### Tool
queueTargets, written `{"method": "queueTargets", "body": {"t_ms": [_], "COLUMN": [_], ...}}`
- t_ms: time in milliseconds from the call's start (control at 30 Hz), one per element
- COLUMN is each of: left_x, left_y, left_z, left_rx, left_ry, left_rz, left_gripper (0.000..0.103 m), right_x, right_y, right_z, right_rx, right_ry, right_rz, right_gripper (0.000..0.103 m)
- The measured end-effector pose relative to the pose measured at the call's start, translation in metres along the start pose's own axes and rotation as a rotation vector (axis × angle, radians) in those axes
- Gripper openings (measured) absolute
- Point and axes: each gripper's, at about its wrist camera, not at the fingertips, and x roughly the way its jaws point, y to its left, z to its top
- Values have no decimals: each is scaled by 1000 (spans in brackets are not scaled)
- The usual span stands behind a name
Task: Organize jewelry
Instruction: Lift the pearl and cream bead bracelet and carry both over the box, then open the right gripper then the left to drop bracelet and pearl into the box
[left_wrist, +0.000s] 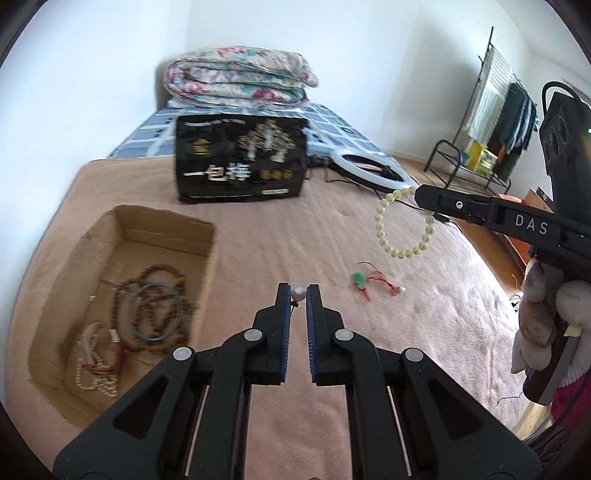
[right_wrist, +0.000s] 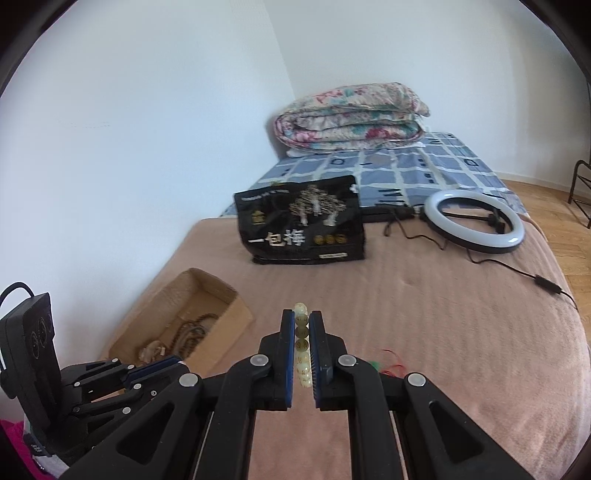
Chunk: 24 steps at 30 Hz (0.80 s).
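Note:
My left gripper (left_wrist: 298, 293) is shut on a small white pearl bead (left_wrist: 297, 294) with a thin dark cord, held above the pink blanket. My right gripper (right_wrist: 301, 319) is shut on a pale green bead bracelet (right_wrist: 302, 332); in the left wrist view the bracelet (left_wrist: 402, 229) hangs as a loop from the right gripper (left_wrist: 421, 197). A cardboard box (left_wrist: 125, 229) at the left holds brown bead strings, a blue cord loop and pale bead strands. A green charm with red cord (left_wrist: 364, 282) lies on the blanket between the grippers.
A black printed bag (left_wrist: 242, 158) stands behind the box. A ring light (right_wrist: 474, 223) with its cable lies at the back right. A folded floral quilt (right_wrist: 351, 118) sits on the blue checked sheet. A clothes rack (left_wrist: 495, 122) stands beyond the bed.

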Motion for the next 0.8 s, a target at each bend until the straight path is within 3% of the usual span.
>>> {"method": "queueTargets", "body": {"t_ms": [467,800], "left_x": [-39,-44], "left_y": [87,126], "left_z": [-17,-31], "left_rx": [-115,-161], "left_ry": [-25,2], "left_rz": [104,162], "left_gripper": [6,6], "right_x": [40,78], "right_y": [80,125], "right_z": [-1,-11], "right_rx": [-59,-107], "right_ry": [20,67], "right_rz": [132,193], "right_gripper": [5,5]}}
